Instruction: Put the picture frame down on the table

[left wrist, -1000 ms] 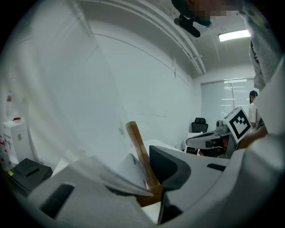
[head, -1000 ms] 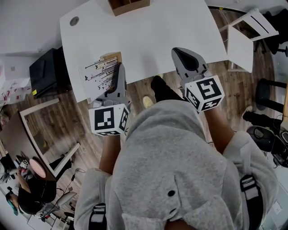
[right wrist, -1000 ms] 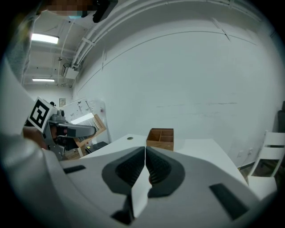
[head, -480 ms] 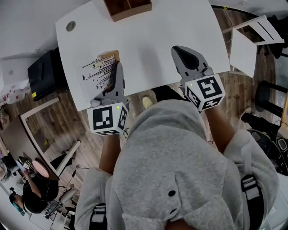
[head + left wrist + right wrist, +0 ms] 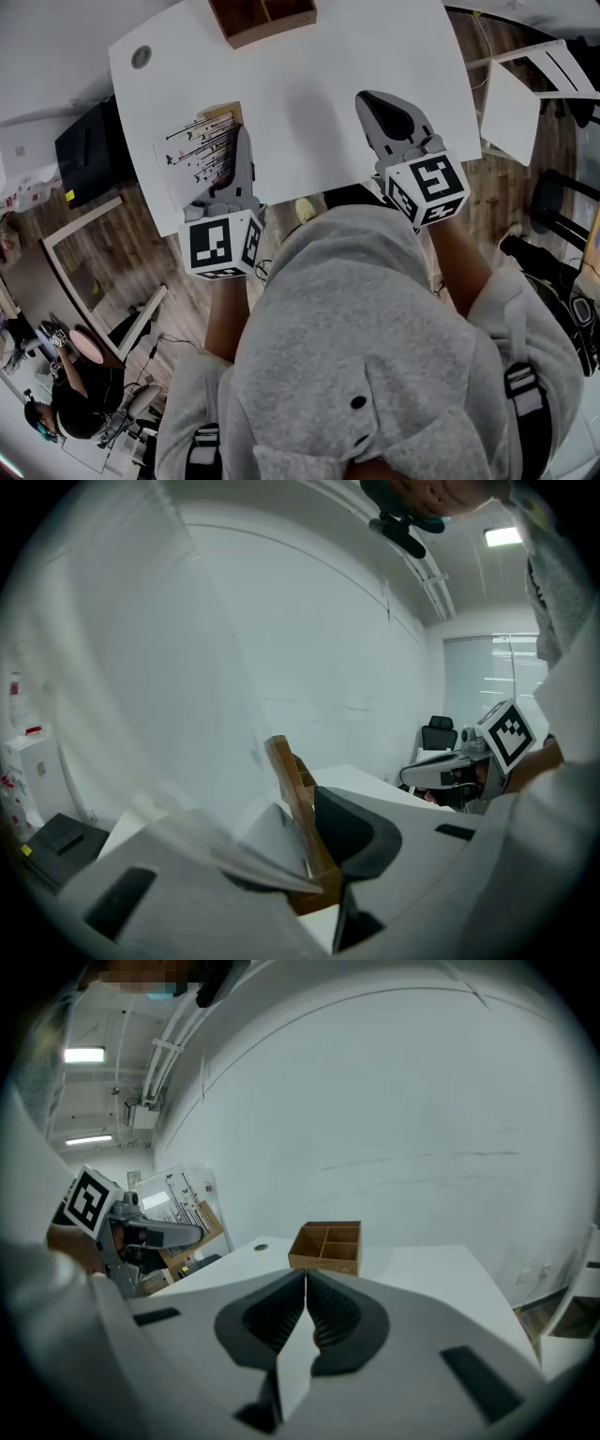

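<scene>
The left hand-held gripper (image 5: 315,844) pinches the picture frame (image 5: 199,150) by its wooden edge, over the counter (image 5: 309,84), near-left of the box (image 5: 262,13). The right hand-held gripper (image 5: 305,1312) is pressed together, empty. The frame is likely light and stiff with a fragile, slippery front — best held by the wood.

Table (image 5: 319,84) mostly bare; wooden box (image 5: 272,36) blocks far edge.

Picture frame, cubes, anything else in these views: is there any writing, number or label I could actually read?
No readable text anywhere.
On the picture frame: thin black lines and specks, no legible words.
On the left marker cube and the right marker cube: black-and-white square patterns, no letters or digits.
On the white box: red marks, too blurred to read.
</scene>
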